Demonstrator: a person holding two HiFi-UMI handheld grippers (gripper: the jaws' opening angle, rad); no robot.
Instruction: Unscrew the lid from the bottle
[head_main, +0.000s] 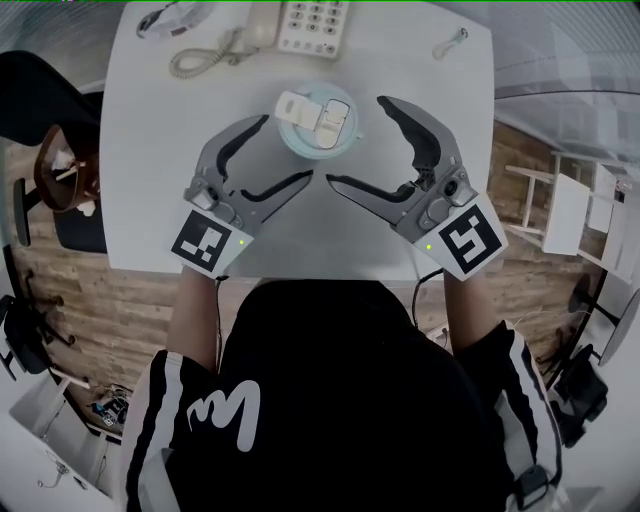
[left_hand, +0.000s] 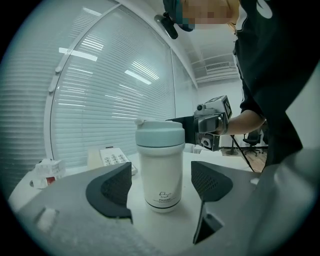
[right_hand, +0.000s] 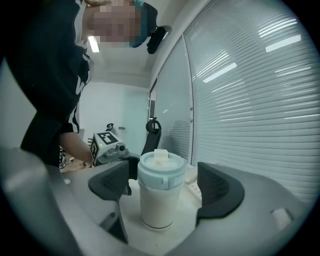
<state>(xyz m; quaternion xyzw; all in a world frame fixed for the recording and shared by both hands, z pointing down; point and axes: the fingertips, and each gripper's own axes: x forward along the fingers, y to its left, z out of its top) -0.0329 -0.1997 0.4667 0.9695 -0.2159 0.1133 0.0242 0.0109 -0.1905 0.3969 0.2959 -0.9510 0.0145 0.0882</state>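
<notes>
A white bottle (head_main: 318, 122) with a pale blue lid (head_main: 300, 135) stands upright on the white table (head_main: 160, 150). My left gripper (head_main: 285, 150) is open just left of it, jaws wide. My right gripper (head_main: 358, 141) is open just right of it. In the left gripper view the bottle (left_hand: 160, 170) stands between the two pads (left_hand: 117, 187), apart from both, and the lid (left_hand: 160, 134) sits above them. In the right gripper view the bottle (right_hand: 157, 200) and its lid (right_hand: 161, 172) stand between the pads (right_hand: 217, 187) with gaps on either side.
A white telephone (head_main: 310, 25) with a coiled cord (head_main: 205, 55) lies behind the bottle. A small white device (head_main: 170, 18) sits at the back left, a small metal piece (head_main: 450, 42) at the back right. The table's near edge (head_main: 330, 275) runs below the grippers.
</notes>
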